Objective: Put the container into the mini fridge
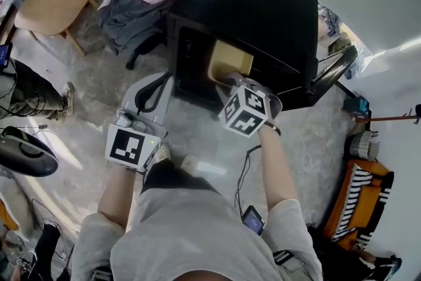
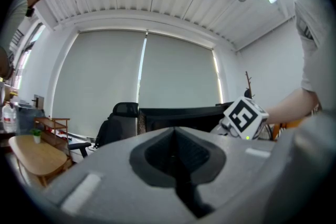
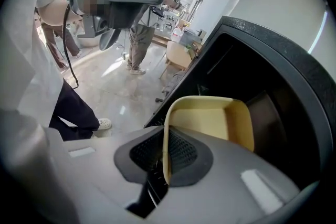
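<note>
In the head view a black mini fridge (image 1: pixel 256 6) stands ahead with its door (image 1: pixel 332 72) swung open to the right. A pale yellow container (image 1: pixel 230 59) sits tilted in the fridge opening. My right gripper (image 1: pixel 231 80), under its marker cube, is shut on the container's near rim. The right gripper view shows the rim pinched between the jaws of the right gripper (image 3: pixel 164 153), with the container (image 3: pixel 210 118) reaching into the dark fridge (image 3: pixel 273 86). My left gripper (image 1: pixel 156 87) hangs left of the fridge, apart from it. The left gripper (image 2: pixel 176 157) is shut on nothing.
An office chair draped with clothes (image 1: pixel 135 13) and a wooden table (image 1: pixel 52 6) stand to the fridge's left. A seated person's legs (image 1: pixel 29 99) are at far left. An orange striped object (image 1: pixel 362 194) lies at right. Another person (image 3: pixel 149 13) stands further back.
</note>
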Motion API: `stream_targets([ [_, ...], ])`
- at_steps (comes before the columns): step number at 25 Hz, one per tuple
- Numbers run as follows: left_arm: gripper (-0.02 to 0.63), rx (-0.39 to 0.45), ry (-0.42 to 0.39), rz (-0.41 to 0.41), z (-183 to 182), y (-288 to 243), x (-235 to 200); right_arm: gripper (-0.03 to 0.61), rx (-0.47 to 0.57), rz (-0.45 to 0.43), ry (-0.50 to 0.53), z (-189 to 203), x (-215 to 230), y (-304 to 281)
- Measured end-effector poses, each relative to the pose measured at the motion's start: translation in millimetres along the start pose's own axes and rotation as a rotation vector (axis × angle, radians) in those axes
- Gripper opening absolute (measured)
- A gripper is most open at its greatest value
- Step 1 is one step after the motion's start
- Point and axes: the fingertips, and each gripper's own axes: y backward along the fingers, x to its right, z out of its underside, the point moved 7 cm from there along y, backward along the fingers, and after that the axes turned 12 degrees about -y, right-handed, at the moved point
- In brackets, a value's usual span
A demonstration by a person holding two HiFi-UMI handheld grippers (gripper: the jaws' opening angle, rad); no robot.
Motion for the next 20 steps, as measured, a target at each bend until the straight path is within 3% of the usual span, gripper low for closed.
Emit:
stream_targets([
  [20,0.002,-0.018,0.009,-0.036,8.3,-3.6,-25.5,0.051,-0.026,0.197,0.072,-12.8,50.5,-16.8],
])
